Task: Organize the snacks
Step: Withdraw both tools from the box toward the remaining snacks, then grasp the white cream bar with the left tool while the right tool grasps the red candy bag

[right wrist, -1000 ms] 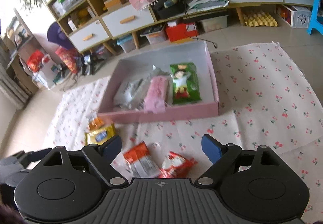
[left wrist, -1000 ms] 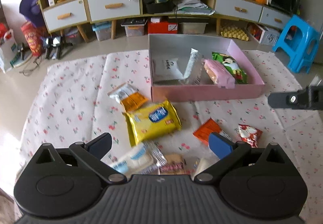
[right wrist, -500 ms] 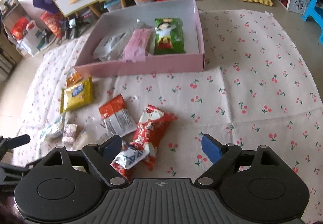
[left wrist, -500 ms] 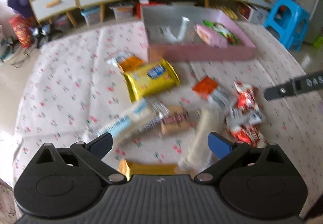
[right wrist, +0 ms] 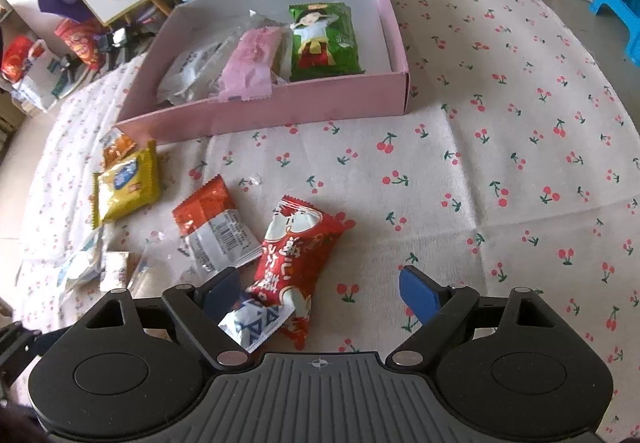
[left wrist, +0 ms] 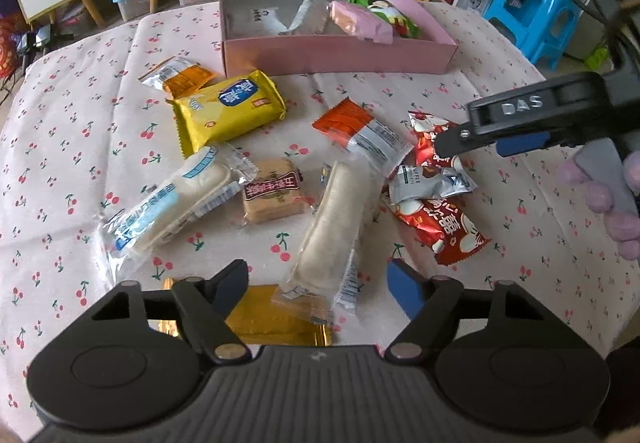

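Left tongs (left wrist: pixel 316 283) closing around the near end of a long clear-wrapped pastry (left wrist: pixel 336 227); pads not touching it yet. Right tongs (right wrist: pixel 320 293) wide apart over a red snack packet (right wrist: pixel 294 251), nothing clamped. Loose snacks on the cherry-print cloth (right wrist: pixel 500 147). Far side: pink box (right wrist: pixel 280 109), green packet (right wrist: pixel 322 39) and pink packet (right wrist: pixel 250 61) inside.
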Motion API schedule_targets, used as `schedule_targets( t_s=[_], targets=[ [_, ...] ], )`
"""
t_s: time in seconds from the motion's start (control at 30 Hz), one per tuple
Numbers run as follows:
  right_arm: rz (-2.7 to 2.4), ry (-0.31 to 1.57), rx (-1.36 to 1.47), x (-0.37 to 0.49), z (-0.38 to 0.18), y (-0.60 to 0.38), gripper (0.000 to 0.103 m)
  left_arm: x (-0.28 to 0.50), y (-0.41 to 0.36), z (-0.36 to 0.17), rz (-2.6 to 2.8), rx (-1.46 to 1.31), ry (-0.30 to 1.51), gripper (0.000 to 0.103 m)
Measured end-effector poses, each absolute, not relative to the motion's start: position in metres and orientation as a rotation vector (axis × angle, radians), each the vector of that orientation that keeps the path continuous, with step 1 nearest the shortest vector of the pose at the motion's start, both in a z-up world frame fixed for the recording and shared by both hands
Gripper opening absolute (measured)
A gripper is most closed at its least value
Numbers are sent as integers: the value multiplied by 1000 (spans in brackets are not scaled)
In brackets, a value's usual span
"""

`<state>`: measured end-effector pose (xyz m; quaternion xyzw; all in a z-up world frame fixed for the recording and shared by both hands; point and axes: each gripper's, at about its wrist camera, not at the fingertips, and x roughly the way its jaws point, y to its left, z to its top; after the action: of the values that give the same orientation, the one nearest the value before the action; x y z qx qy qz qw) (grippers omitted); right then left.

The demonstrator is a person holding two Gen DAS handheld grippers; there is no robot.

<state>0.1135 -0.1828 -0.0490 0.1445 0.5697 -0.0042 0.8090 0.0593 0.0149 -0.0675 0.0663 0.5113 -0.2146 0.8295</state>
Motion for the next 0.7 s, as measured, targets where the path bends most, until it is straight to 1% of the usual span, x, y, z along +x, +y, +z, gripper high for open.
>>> schedule_targets(
  t_s=[0.17, 0.3, 0.47, 0.7],
  targets=[
    [-36, 1212, 249, 119, -58, -173, 88, 59, 10, -72, -436, 173, 1056, 54],
    [-37, 1215, 181, 120, -64, -170, 88, 60, 9, -77, -437, 160, 1076, 46],
    [-28, 1217, 154, 118, -64, -183, 88, 59, 10, -76, -448, 127, 1097, 44],
    [-63, 1215, 148, 110, -62, -210, 88, 56, 5, -76, -479, 84, 1122, 44]
  ],
)
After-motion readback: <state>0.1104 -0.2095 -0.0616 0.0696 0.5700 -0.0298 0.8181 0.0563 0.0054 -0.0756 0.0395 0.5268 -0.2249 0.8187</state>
